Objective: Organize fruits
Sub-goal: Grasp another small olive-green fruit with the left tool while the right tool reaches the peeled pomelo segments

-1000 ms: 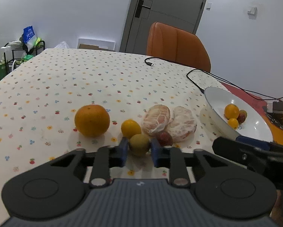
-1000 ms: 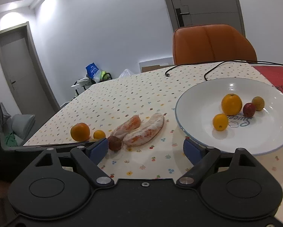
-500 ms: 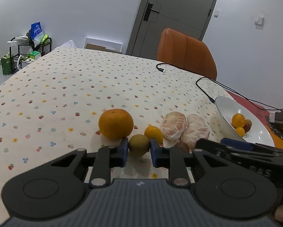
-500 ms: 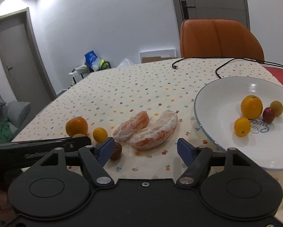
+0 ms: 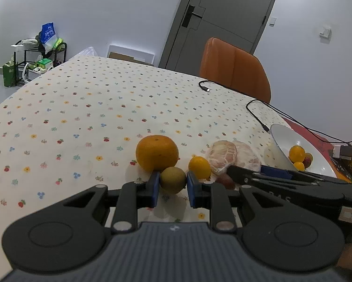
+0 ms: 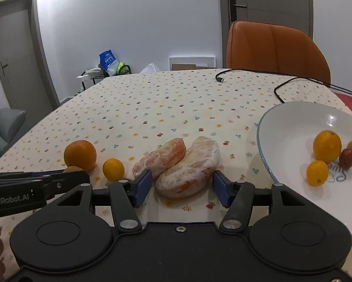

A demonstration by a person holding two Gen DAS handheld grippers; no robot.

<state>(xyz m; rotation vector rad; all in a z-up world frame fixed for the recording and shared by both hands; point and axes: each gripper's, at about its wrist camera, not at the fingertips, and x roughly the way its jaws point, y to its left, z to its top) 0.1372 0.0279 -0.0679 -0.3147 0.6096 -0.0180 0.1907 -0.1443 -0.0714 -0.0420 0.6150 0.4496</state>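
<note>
Sorting: fruit from a flowered tablecloth into a white bowl, one piece per gripper
Left gripper: blue fingers closed on a small green-brown fruit, which looks lifted clear of the cloth
Right gripper: fingers spread wide on either side of the nearer of two peeled citrus halves, with daylight on both sides and no contact yet
Loose on the cloth: a big orange, a small yellow fruit just beside it, and a dark red fruit half hidden behind the right gripper's finger
Already in the bowl: an orange, a small yellow fruit, a red one and a brownish one, bunched together
Handling, small fruit: judged firm, light and round, so apt to roll out; held across its middle, as now
Handling, peeled halves: judged soft, membrane-thin and easily crushed or torn; best taken across the broad middle with a gentle squeeze, one half at a time, since the two lie touching
Writing: "GenRobot.AI" in white on the left gripper's side, seen from the right wrist; blue script on the bowl's floor is partly covered and cannot be read in full
Backdrop: an orange chair, black cables trailing across the table
</note>
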